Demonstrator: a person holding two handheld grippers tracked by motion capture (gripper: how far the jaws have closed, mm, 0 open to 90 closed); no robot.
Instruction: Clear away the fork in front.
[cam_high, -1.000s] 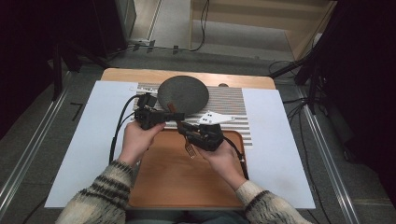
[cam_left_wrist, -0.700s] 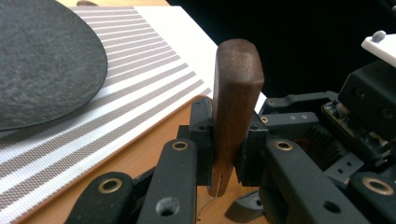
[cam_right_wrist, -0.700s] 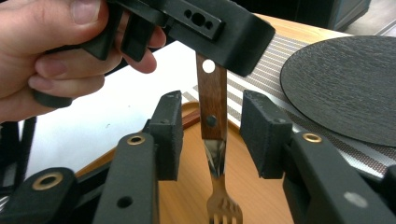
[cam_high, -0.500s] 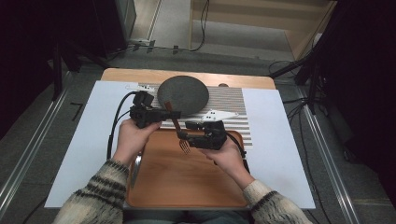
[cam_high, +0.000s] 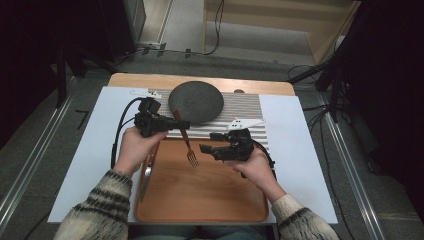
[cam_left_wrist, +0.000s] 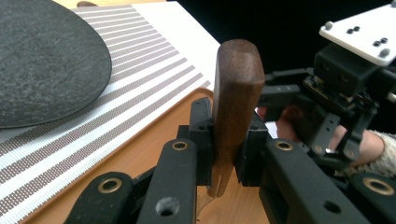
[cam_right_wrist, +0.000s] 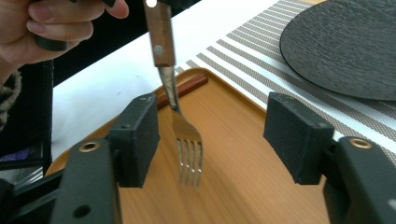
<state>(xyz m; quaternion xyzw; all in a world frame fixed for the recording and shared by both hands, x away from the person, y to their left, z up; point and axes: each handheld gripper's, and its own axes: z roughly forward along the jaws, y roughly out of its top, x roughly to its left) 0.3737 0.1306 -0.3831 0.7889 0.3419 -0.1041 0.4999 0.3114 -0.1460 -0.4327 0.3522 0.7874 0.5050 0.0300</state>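
At the left of the high view, the person's left hand (cam_high: 134, 148) came up from the bottom edge in a knitted sleeve and held the left gripper (cam_high: 172, 125) level, pointing right. Its jaws pinched the brown wooden handle of the fork (cam_high: 186, 142). In the left gripper view the handle (cam_left_wrist: 236, 100) stood up between the two black pads, which pressed on both its sides. The fork hung with its prongs down over the upper left part of the orange tray (cam_high: 210, 195), near the tray's top edge.

The middle of the tray was bare, with room to move. A knife (cam_high: 145, 172) lay along the tray's left edge. Above the tray lay the striped mat (cam_high: 250, 107) with the round dark plate (cam_high: 196, 101) on it, just above the fork.

Right of the fork, the right hand (cam_high: 255, 167) held the right gripper (cam_high: 205, 142) level, pointing left. Its jaws were spread wide and touched nothing. They had just been opening. In the right gripper view the fork's prongs (cam_right_wrist: 189, 156) hung in the gap between the pads, nearer the left one, and touched neither.

A second before, both grippers had been close together at the fork, just below the plate. Now the right gripper sat a little apart to the right, and the left gripper held the fork alone.
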